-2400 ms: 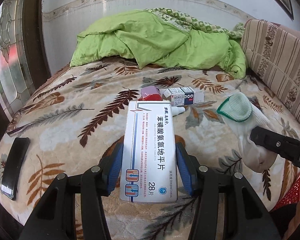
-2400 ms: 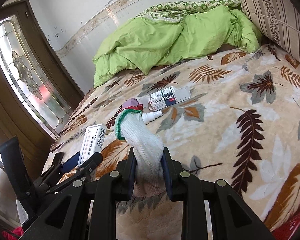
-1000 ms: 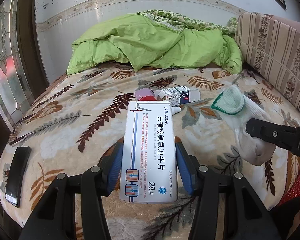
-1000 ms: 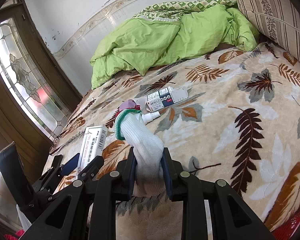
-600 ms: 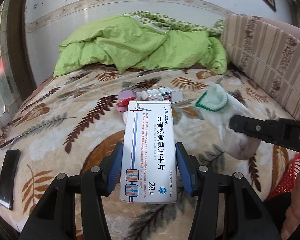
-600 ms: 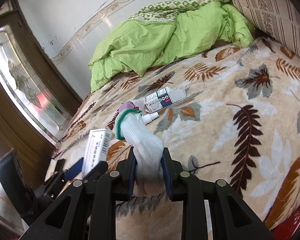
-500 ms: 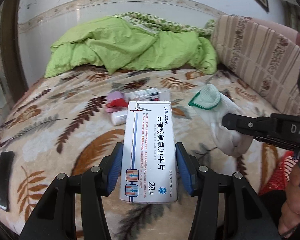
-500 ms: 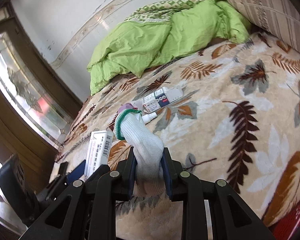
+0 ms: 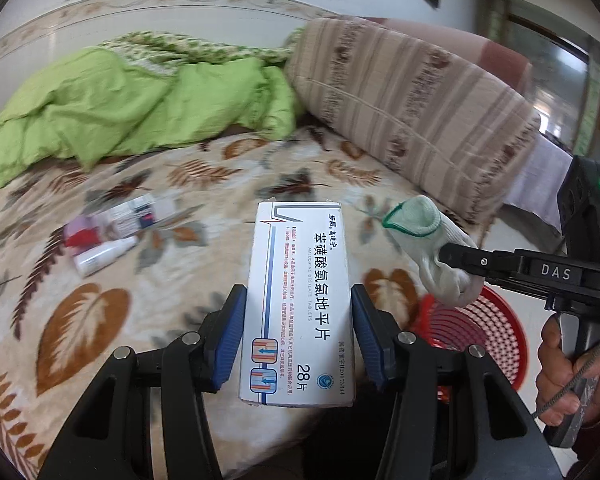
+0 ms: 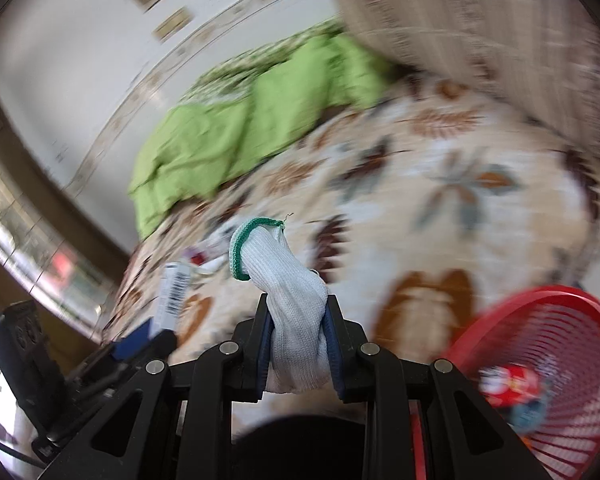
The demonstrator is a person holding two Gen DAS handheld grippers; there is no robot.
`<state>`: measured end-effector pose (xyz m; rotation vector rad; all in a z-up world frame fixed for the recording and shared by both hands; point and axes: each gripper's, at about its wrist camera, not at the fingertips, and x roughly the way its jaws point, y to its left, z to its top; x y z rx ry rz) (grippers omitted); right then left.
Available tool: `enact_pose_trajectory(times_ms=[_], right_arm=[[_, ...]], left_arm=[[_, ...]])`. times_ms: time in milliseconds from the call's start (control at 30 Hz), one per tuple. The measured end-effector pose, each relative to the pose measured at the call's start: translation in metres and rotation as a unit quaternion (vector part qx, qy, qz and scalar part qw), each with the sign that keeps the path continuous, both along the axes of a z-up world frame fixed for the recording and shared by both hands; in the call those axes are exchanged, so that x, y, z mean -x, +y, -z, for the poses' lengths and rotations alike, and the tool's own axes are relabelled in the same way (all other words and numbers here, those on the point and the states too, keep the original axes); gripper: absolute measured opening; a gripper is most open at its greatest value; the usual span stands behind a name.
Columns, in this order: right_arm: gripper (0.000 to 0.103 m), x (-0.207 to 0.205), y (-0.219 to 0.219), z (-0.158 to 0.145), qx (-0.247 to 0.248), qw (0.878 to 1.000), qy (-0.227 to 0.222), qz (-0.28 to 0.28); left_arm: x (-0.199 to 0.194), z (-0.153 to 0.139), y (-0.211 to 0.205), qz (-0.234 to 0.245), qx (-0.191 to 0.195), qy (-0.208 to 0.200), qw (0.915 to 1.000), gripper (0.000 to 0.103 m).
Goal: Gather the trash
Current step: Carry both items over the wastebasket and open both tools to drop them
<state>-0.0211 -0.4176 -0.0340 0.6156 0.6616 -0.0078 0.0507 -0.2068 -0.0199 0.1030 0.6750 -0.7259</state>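
Observation:
My left gripper [image 9: 298, 330] is shut on a white medicine box [image 9: 298, 304] with blue print, held lengthwise over the bed's near edge. My right gripper [image 10: 300, 330] is shut on a white knitted glove [image 10: 290, 280] with a green cuff; the same glove [image 9: 432, 248] shows at the right of the left wrist view, above a red mesh basket [image 9: 488, 330]. The basket [image 10: 560, 364] sits low at the right, off the bed, with a colourful wrapper inside. On the leaf-patterned blanket [image 9: 160, 280] lie another box [image 9: 140, 214], a small white bottle [image 9: 102, 256] and a red-pink item [image 9: 80, 234].
A green quilt [image 9: 140, 104] is bunched at the bed's far side. A striped headboard cushion [image 9: 412, 120] runs along the right. A person's hand [image 9: 568, 376] grips the right tool's handle. The right wrist view is blurred by motion.
Both grippers have swung to the right, off toward the bed's edge, carrying the box and the glove. The red basket has come into view under them. The grips are unchanged.

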Motion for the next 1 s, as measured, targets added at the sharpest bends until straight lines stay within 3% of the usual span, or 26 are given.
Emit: enact_pose_trajectory(times_ms=[233, 533, 600, 633, 733, 1000], right_arm=[[0.026, 0.076, -0.067, 0.006, -0.008, 0.996, 0.025, 0.090], [0.029, 0.117, -0.104, 0.023, -0.027, 0.987, 0.045, 0.149], [0.030, 0.119, -0.107, 0.027, -0.024, 0.985, 0.055, 0.161], [0.034, 0.120, -0.108, 0.028, -0.026, 0.984, 0.058, 0.164], [0.039, 0.123, -0.112, 0.029, -0.025, 0.983, 0.059, 0.171], [0.043, 0.110, -0.102, 0.012, -0.003, 0.988, 0.038, 0.149]], left_arm=[[0.027, -0.008, -0.071, 0.107, 0.000, 0.032, 0.9937, 0.051], [0.058, 0.012, -0.145, 0.188, -0.032, 0.076, 0.9787, 0.052], [0.059, 0.015, -0.154, 0.190, -0.039, 0.084, 0.9775, 0.066], [0.059, 0.016, -0.157, 0.187, -0.040, 0.085, 0.9779, 0.068], [0.057, 0.014, -0.154, 0.186, -0.032, 0.091, 0.9778, 0.069], [0.035, 0.004, -0.119, 0.137, -0.013, 0.085, 0.9868, 0.069]])
